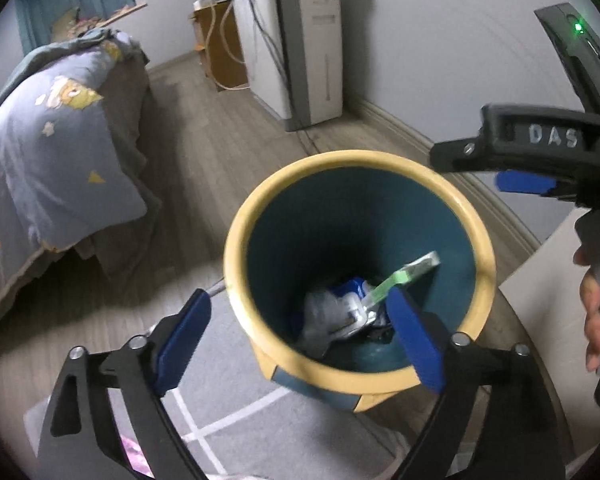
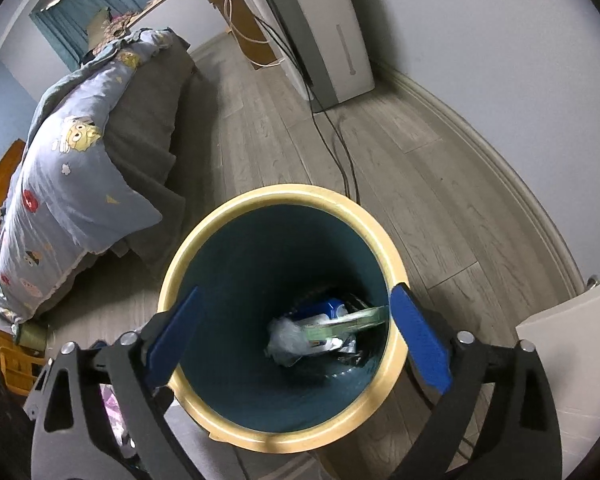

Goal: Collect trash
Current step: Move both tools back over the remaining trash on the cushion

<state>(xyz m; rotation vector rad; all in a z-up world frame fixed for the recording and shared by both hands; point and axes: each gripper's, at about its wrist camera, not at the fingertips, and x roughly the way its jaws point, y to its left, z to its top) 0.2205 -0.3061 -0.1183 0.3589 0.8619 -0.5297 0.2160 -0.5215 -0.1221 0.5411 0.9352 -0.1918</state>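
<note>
A teal trash bin with a yellow rim (image 1: pixel 236 256) stands on the floor and also shows in the right wrist view (image 2: pixel 172 280). Inside lie crumpled wrappers (image 1: pixel 340 312), a blue-and-white pack (image 2: pixel 328 308) and a green strip (image 1: pixel 404 276), which also shows from the right wrist (image 2: pixel 352 320). My left gripper (image 1: pixel 300 328) is open and empty, its fingers astride the bin's near rim. My right gripper (image 2: pixel 292 328) is open and empty above the bin's mouth. It shows from the side in the left wrist view (image 1: pixel 512 160), over the bin's far right rim.
A bed with a blue cartoon quilt (image 1: pixel 48 152) stands at the left. A white appliance (image 1: pixel 300 40) with cables stands against the far wall. A white surface edge (image 2: pixel 568 340) is at the right. A grey rug with white lines (image 1: pixel 228 432) lies beneath the bin.
</note>
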